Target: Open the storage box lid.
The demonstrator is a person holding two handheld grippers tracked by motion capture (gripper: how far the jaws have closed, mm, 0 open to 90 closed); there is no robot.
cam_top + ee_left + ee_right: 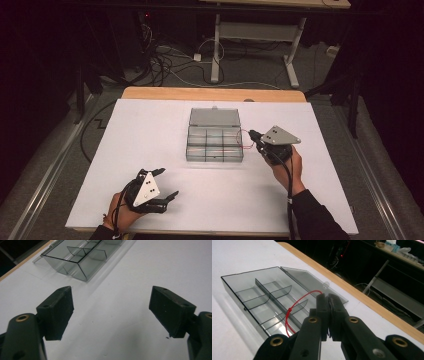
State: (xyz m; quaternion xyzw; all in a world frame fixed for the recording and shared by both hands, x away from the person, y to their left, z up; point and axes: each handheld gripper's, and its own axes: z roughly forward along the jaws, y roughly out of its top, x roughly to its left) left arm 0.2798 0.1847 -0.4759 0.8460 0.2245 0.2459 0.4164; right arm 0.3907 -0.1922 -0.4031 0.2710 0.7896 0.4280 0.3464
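a red string [290, 315] is gripped between the closed jaws of the right tool [328, 298] and is carried at the right edge of the clear divided box [214, 145], which sits near the middle of the white bench [150, 130] with its lid [215, 117] laid open flat behind it; in the right tool's view the string loops up from the jaws and hangs down past a small knot, its lower end over the near compartments (whether it touches the floor of the box cannot be told); the step in hand is judged to be the placing of the string into one compartment; the left tool [165, 184] is held low at the front left of the bench, well apart from the box, its jaws wide open with nothing between them; next, the right tool would need to be brought over the chosen compartment and lowered until the loose length lies inside its dividers, and only then opened; care is called for so that the string is not draped across a divider or dragged back out when the tool is lifted away.
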